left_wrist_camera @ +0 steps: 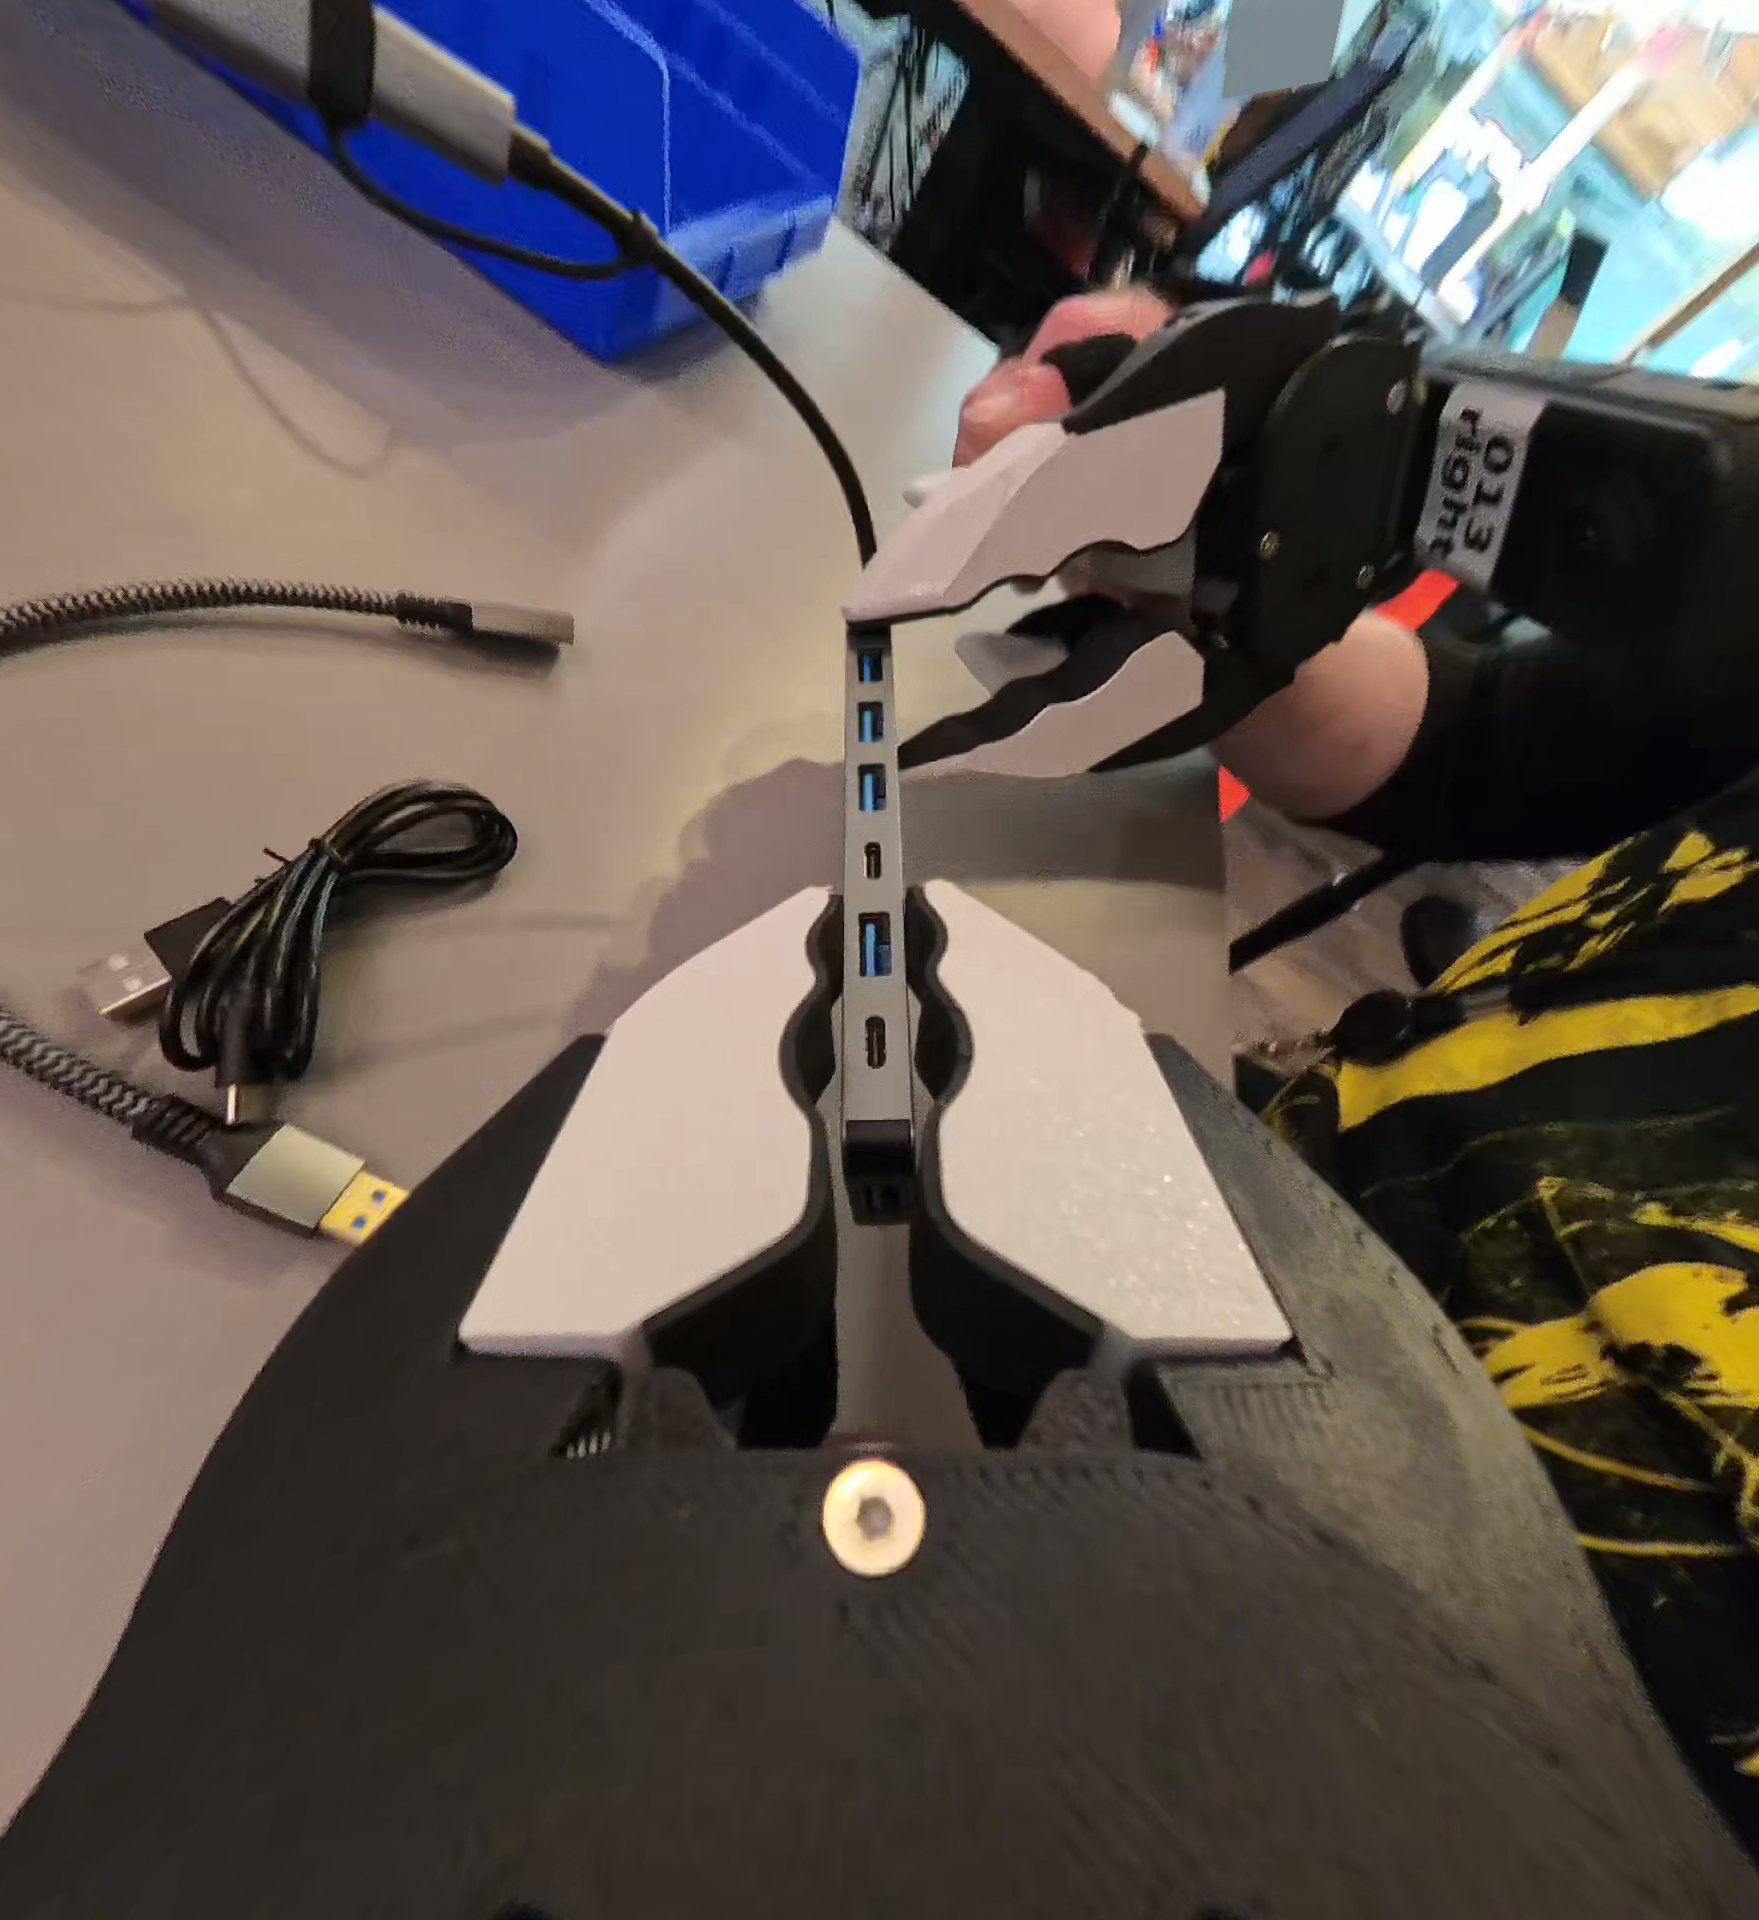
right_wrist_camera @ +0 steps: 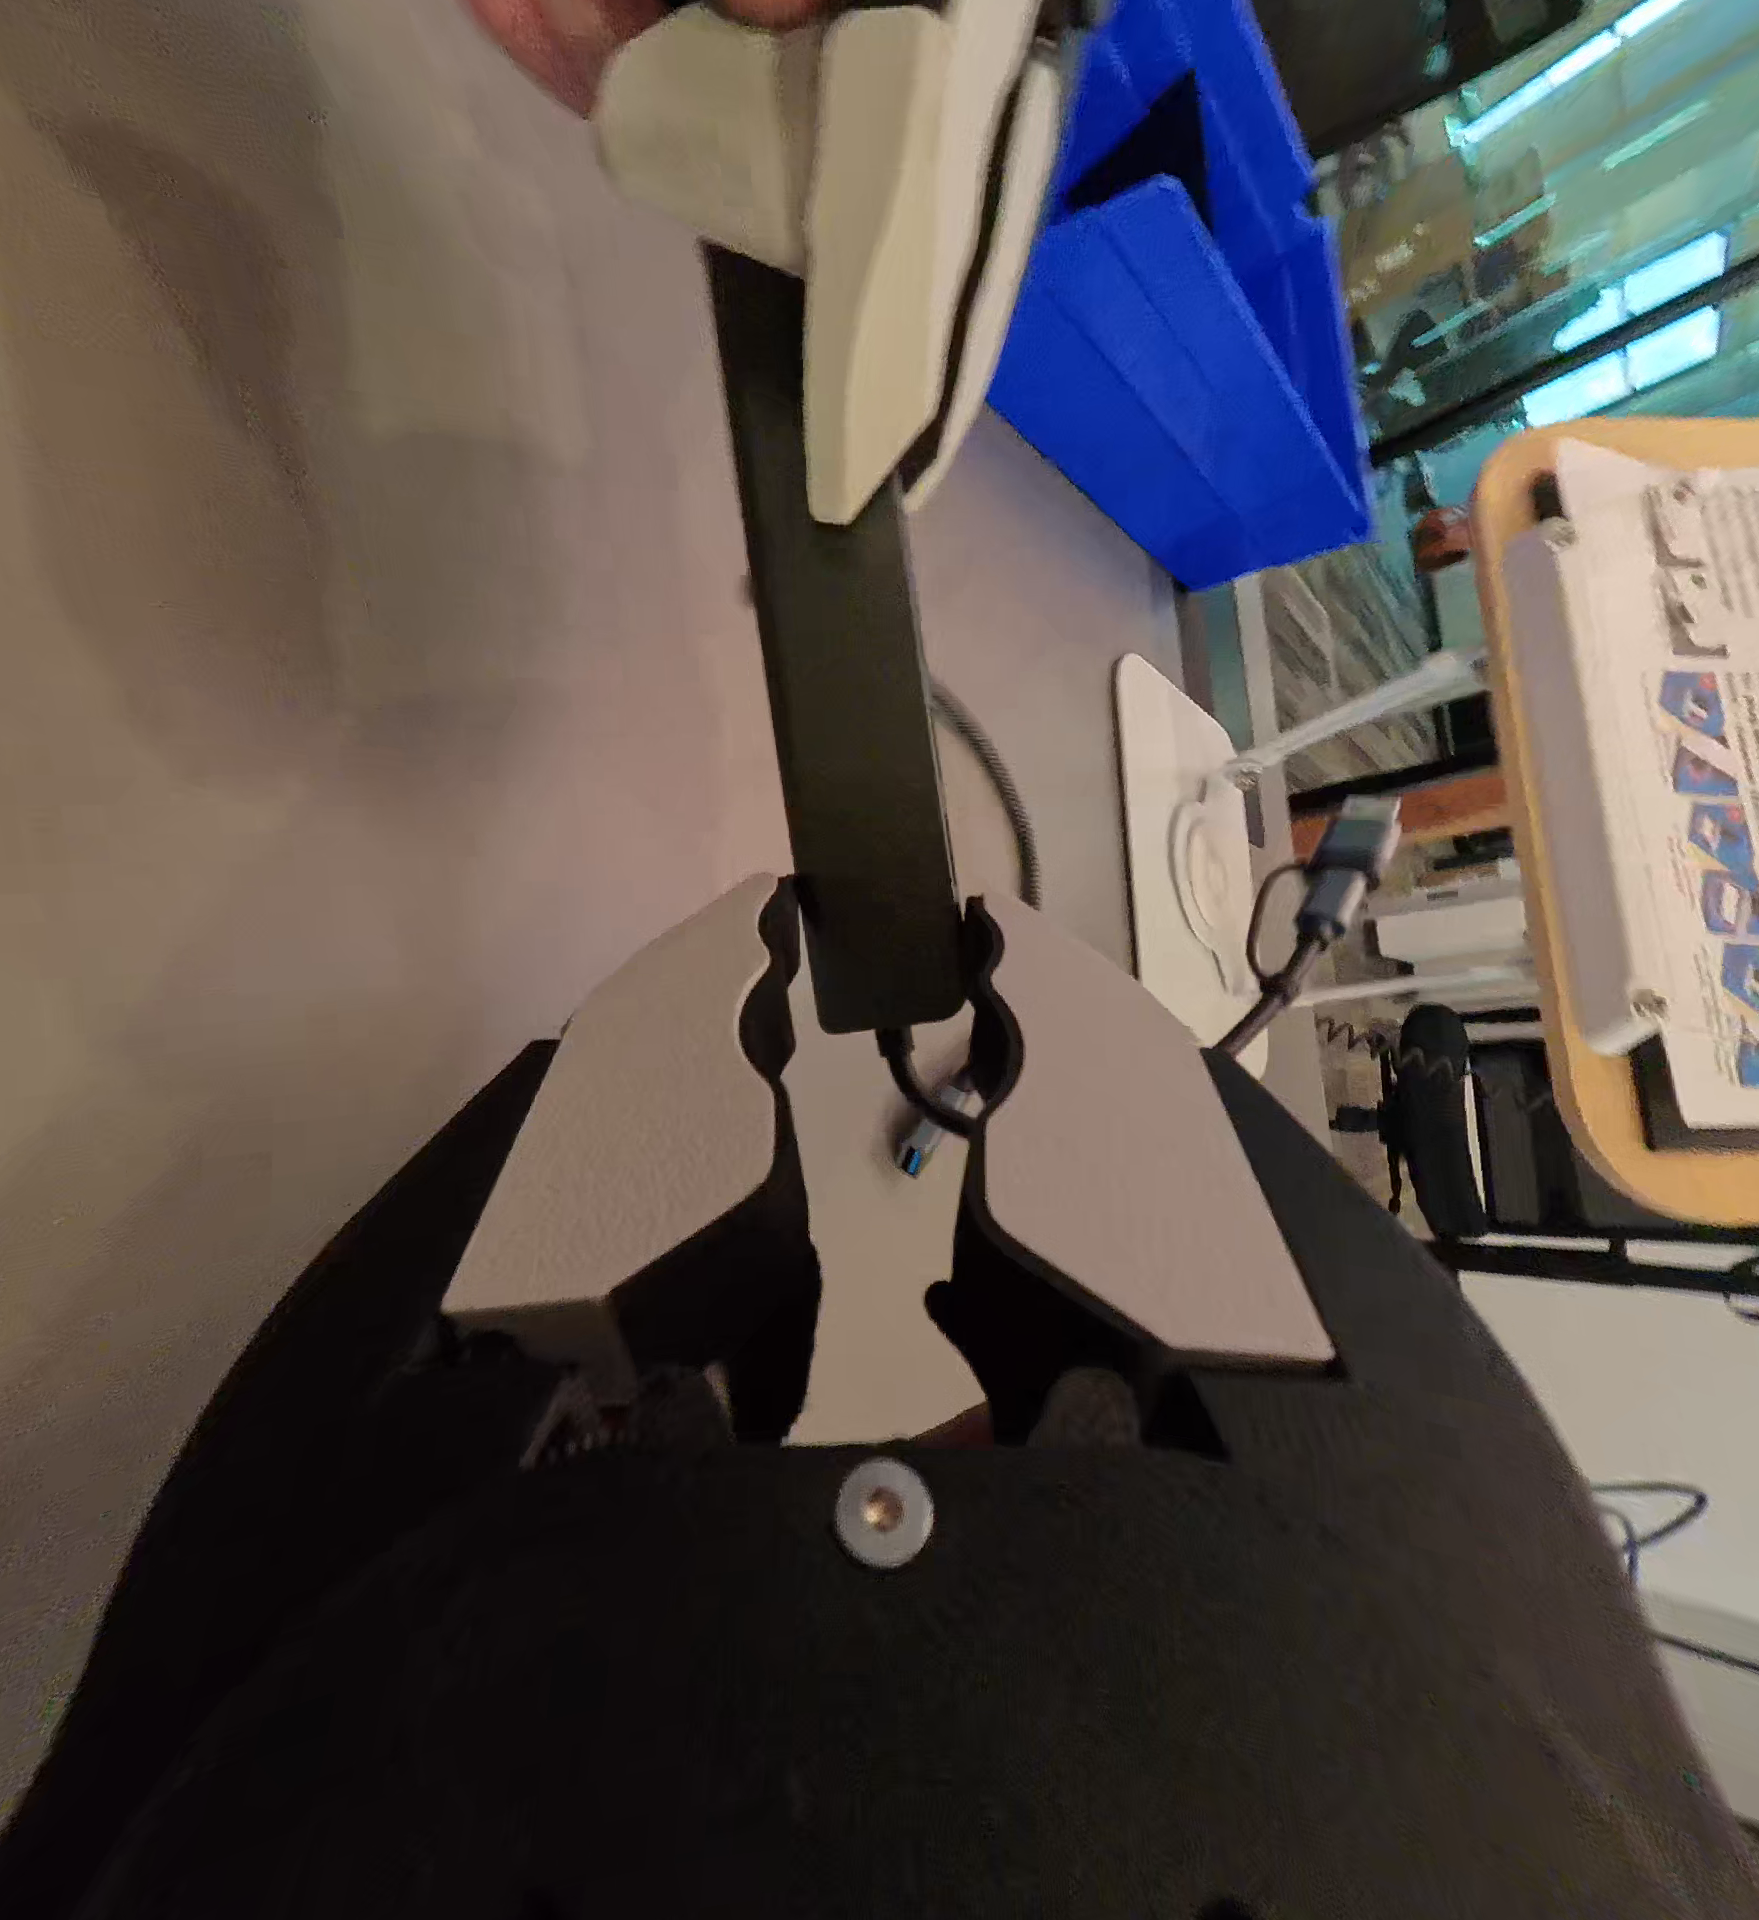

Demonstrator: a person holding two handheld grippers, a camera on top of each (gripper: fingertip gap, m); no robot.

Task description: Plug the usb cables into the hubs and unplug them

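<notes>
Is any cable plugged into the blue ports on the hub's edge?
No, the blue ports along the hub edge all show empty in the left wrist view.

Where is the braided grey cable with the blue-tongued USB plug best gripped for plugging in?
Grip the braided grey cable's silver metal plug shell across its flat faces, coming from above. It lies flat on the grey table; the rigid shell probably steers better than the limp cord, and the blue tip stays free.

Left tongs (left_wrist_camera: 873,997) clamped on hub (left_wrist_camera: 877,831); right tongs (right_wrist_camera: 880,935) gripping opposite end.
</notes>
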